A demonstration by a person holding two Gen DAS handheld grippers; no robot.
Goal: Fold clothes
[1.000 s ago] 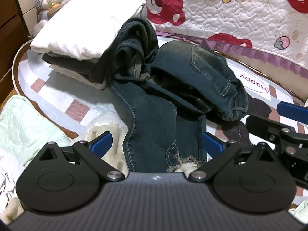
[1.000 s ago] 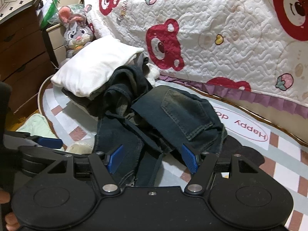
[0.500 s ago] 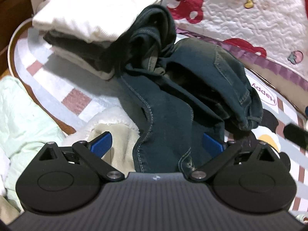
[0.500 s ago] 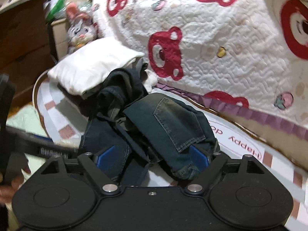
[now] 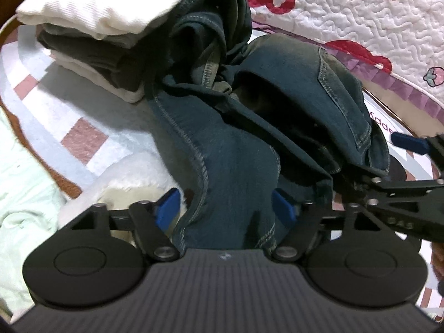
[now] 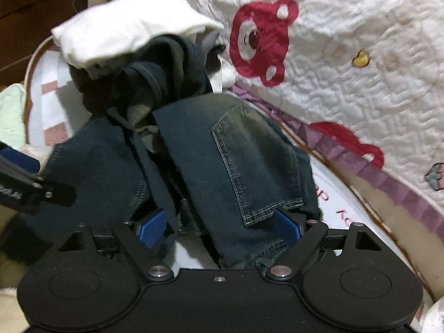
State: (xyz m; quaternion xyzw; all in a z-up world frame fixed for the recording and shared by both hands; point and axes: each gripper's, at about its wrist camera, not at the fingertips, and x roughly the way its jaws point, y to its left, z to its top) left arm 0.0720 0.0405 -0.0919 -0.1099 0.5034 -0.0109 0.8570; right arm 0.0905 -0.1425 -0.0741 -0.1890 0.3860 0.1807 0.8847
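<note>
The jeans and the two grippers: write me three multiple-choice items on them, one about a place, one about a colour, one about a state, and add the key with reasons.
1. Where does the white folded garment lie?
A. on top of the folded stack beside the jeans
B. under the jeans
C. on the bear quilt

2. What colour are the pads of the left gripper?
A. red
B. blue
C. white

3. How does the right gripper stand?
A. shut on nothing
B. open, with the jeans' pocket end between its pads
C. open, far above the jeans

Key: 1 A, it tops the darker folded layers left of the jeans. 2 B, both pads show blue either side of the denim leg. 3 B, its pads stand wide apart with denim lying between them.
</note>
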